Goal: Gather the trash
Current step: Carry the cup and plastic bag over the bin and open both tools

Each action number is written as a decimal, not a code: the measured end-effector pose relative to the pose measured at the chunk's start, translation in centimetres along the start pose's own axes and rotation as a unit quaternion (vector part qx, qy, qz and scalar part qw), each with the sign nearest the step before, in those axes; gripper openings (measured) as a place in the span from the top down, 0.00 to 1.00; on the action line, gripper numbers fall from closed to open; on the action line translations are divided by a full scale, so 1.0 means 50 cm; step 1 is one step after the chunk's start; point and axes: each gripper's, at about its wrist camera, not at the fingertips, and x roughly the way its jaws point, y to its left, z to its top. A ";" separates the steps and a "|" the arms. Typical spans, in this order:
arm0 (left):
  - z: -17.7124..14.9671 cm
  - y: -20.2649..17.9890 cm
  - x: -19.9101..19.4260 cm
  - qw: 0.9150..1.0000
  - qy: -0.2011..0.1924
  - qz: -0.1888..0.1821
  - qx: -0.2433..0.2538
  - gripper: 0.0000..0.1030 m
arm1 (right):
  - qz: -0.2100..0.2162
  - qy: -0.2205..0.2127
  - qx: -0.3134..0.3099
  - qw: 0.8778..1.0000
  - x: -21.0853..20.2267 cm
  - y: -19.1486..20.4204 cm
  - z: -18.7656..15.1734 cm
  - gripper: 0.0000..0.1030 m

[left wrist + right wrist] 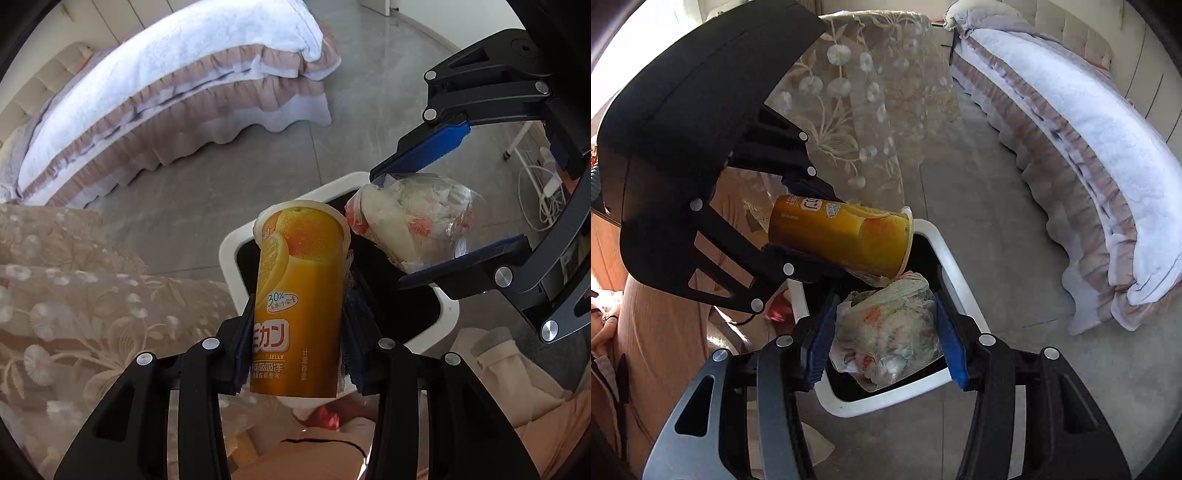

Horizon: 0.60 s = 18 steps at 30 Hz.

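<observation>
My left gripper is shut on an orange jelly drink cup and holds it over the white-rimmed trash bin. In the right wrist view the cup lies tilted, its mouth over the bin, with the left gripper around it. My right gripper is shut on a crumpled clear plastic bag of tissue trash, held above the bin opening. From the left wrist view the right gripper and the bag hang over the bin's far side.
A bed with a white quilt and pink frilled skirt stands across the grey floor; it also shows in the right wrist view. A lace-covered table is beside the bin. White cables lie at the right.
</observation>
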 end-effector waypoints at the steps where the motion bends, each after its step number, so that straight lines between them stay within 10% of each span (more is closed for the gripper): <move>1: -0.003 -0.003 0.025 1.000 0.006 -0.006 0.001 0.60 | 0.003 0.011 0.000 1.000 0.023 -0.003 -0.009 0.48; 4: -0.012 -0.005 0.090 0.999 0.026 -0.026 -0.003 0.55 | 0.008 0.028 -0.001 1.000 0.069 -0.008 -0.034 0.45; 6: -0.006 -0.001 0.114 0.998 0.039 -0.040 -0.006 0.08 | 0.009 0.042 -0.001 0.999 0.095 -0.012 -0.052 0.12; 18: 0.016 -0.022 0.126 0.996 0.038 -0.076 0.035 0.05 | 0.003 0.061 0.012 0.998 0.105 -0.017 -0.083 0.04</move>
